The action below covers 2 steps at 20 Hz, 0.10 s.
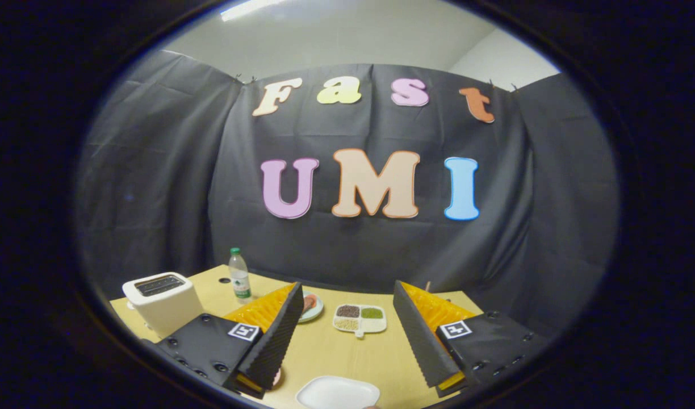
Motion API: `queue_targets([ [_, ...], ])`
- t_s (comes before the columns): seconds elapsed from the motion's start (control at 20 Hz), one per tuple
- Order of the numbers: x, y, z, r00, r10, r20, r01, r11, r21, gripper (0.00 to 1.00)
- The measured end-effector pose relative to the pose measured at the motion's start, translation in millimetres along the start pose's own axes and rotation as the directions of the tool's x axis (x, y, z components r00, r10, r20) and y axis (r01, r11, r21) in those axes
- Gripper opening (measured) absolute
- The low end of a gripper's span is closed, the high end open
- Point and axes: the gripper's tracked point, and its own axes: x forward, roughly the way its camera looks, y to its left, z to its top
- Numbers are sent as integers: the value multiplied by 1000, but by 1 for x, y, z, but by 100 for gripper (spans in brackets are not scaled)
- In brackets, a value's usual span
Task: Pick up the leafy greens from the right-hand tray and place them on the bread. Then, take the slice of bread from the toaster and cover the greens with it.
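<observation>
A black cloth wall stands behind a light wooden table (325, 346). On it, beyond the fingers and between them, lies a divided tray (359, 318) with small heaps; the green heap (372, 312) in its far right compartment may be the leafy greens, but it is too small to tell. A round plate (312, 305) with something reddish peeks out behind the left finger. The toaster (162, 300) stands far left, and I cannot see whether a slice is in its slots. A white plate (337, 393) lies nearest, low between the fingers. The gripper (347, 335) hangs above the table, fingers wide apart and holding nothing. A plastic bottle (239, 275) stands near the toaster. For any pick, I judge one should come down slowly and centred, keeping clear of neighbouring compartments.
</observation>
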Motion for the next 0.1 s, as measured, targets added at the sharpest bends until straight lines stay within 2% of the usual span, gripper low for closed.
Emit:
queue_targets([
  [0.1, -3, -7, 7, 999, -25, 28, 25, 1000, 3, 99],
])
